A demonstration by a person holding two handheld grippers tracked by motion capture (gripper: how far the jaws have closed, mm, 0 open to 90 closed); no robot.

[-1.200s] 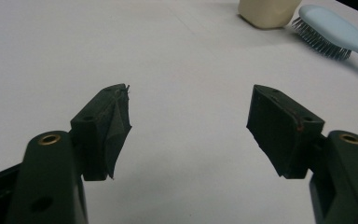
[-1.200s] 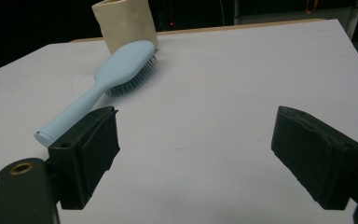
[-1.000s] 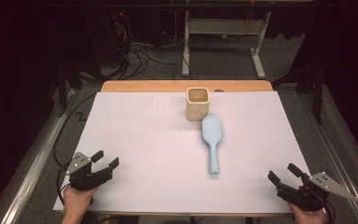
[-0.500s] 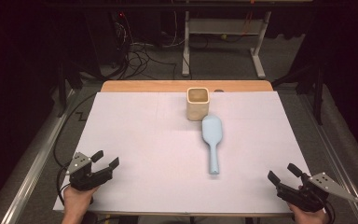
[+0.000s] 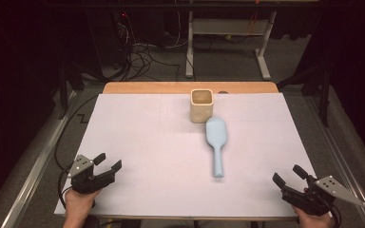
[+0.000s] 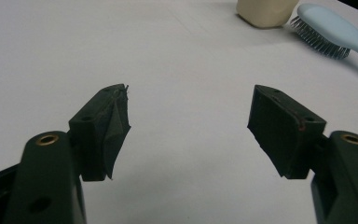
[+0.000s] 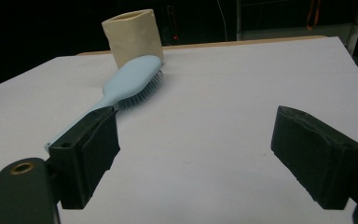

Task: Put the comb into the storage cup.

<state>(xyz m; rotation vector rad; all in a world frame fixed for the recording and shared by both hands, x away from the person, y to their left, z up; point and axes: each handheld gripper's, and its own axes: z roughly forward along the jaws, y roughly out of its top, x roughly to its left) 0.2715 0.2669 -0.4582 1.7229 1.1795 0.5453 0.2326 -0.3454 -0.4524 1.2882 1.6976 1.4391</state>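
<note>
Hairbrush (image 5: pixel 216 142) as landmark, seen from above. The brush lies bristles-down on the white sheet (image 5: pixel 138 137), its head just in front of the cream cup (image 5: pixel 202 105), seemingly touching it or nearly so, and its handle pointing back toward my edge of the table.

Progress: I judge that nothing is done yet. The brush is untouched and the cup stands upright, with nothing visible in it from this angle. The likely work, lifting the brush and standing it in the cup, is all still ahead.

Left gripper (image 5: pixel 105 164): well apart from the brush, out past its handle end toward the near left corner of the sheet. My jaws stand wide with nothing between them; in the left gripper view the brush (image 6: pixel 335 30) sits far off at upper right, beside the cup (image 6: pixel 265 11).

Right gripper (image 5: pixel 289 176): nearer, to the right of the handle tip but clear of it. Jaws wide and empty; in the right gripper view the brush (image 7: pixel 121 84) runs away from my left jaw toward the cup (image 7: pixel 133 37).
</note>
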